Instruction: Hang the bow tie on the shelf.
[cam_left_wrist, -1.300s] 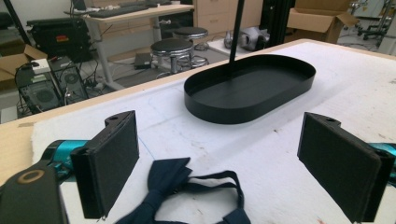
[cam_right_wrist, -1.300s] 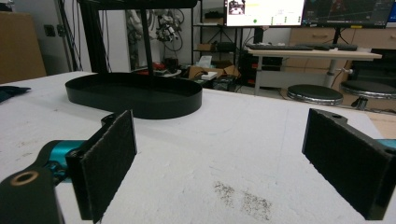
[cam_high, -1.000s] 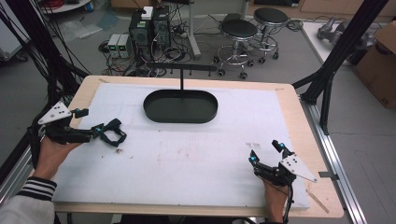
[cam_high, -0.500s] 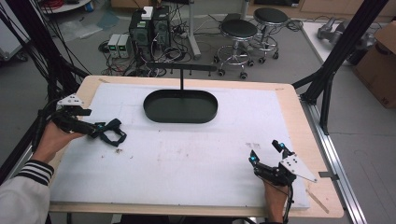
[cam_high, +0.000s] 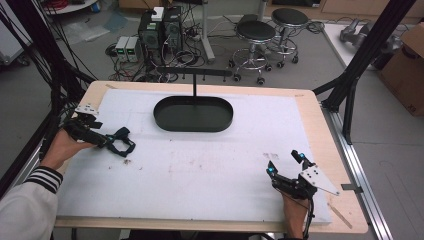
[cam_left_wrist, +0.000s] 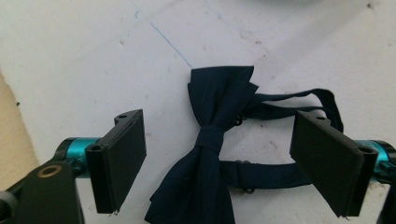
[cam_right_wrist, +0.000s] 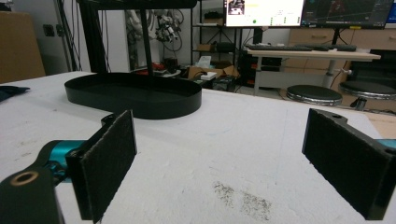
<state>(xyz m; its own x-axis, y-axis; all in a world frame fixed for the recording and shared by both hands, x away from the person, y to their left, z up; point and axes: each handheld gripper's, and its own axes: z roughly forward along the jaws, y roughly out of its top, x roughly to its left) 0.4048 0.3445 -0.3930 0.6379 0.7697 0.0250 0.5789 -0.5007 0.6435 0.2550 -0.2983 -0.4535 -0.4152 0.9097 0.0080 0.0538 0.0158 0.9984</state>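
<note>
Table: wooden top (cam_high: 327, 145) covered by a white mat (cam_high: 200, 165); bare wood strip shows along the right and near edges.
Open room: wide bare stretch of mat between the two grippers and in front of the tray; faint smudges mid-mat.
Tray: one black oval tray (cam_high: 193, 114) (cam_right_wrist: 133, 95) at far centre of mat, low rim, with a thin upright post and crossbar (cam_high: 195, 75) rising behind it. Well apart from both grippers.
Bow tie: one, dark navy (cam_high: 121, 141) (cam_left_wrist: 212, 149), lying flat on the mat near the left edge, strap looped out to one side. In the left gripper view it sits between the two pads, touching neither.
Left gripper (cam_high: 112, 142) (cam_left_wrist: 219, 163): held by the left hand (cam_high: 62, 147), low over the mat at left side, jaws spread wide, one on either side of the bow tie's knot, nothing gripped.
Right gripper (cam_high: 285, 162) (cam_right_wrist: 224, 158): held by the right hand (cam_high: 294, 212) near the near-right corner of the mat, close to the mat's right margin; jaws parted wide, empty, pointing toward the tray across bare mat.
Count: two grippers, one bow tie, one tray, two round stools (cam_high: 256, 32) on the floor beyond the table.
Surround: black frame struts (cam_high: 360, 55) at right; cables and boxes on the floor behind.
</note>
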